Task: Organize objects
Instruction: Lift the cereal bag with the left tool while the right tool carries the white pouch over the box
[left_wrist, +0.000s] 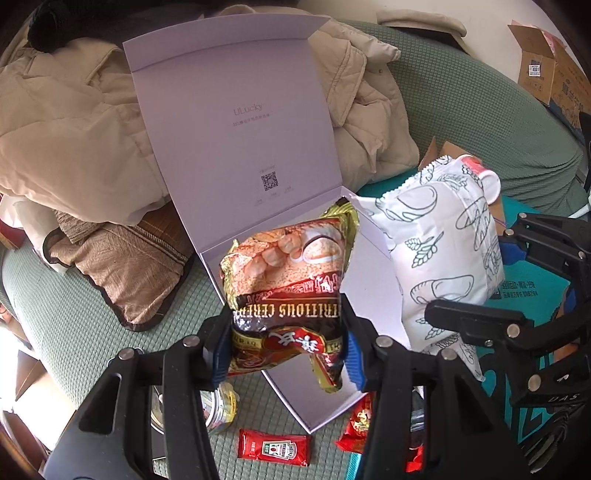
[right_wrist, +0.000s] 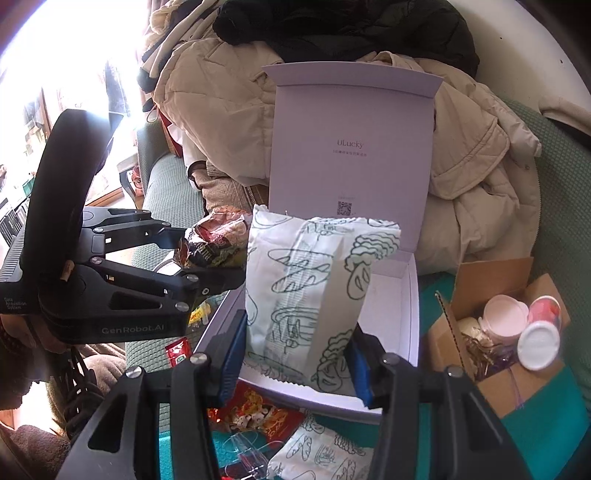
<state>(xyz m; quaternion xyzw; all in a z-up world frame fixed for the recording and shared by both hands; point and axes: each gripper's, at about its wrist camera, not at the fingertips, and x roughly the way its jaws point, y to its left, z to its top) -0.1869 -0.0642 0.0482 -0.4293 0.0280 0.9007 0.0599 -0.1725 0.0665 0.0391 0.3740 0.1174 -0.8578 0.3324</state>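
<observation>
Both grippers are holding snack packets above an open lavender box (left_wrist: 373, 254) that is resting on a green sofa cover (left_wrist: 74, 306), its lid standing upright against a pile of beige jackets (left_wrist: 70, 140).

Left gripper (left_wrist: 284, 343): the blue-padded fingers (left_wrist: 220, 347) are clamping the lower end of a red-and-gold cereal packet (left_wrist: 288, 273). The packet is hanging with its long axis running away from the fingers, its free end pointing toward the box's rear wall and lid hinge. It appears to be hovering over the left part of the box's interior.

Right gripper (right_wrist: 299, 354): the fingers are pinching a white bread-print packet (right_wrist: 306, 291) at its lower edge. This packet is standing roughly upright, its long axis rising from the fingers, and its bottom is sitting just over the near rim of the box, over the white floor (right_wrist: 391, 314) of the interior.

The relation that matters: both packets are already above the box opening, side by side, cereal packet to the left and bread-print packet to the right. Neither packet appears to be resting on the box floor yet, though the fisheye view makes this hard to judge. The right gripper seems slightly lower and nearer the floor, so its release would likely be the shorter drop.

Lying loose on the sofa near the box's front corner: a ketchup sachet (left_wrist: 274, 446) and a red foil packet (right_wrist: 258, 413). To the right, a cardboard box (right_wrist: 517, 332) is holding small tubs.
</observation>
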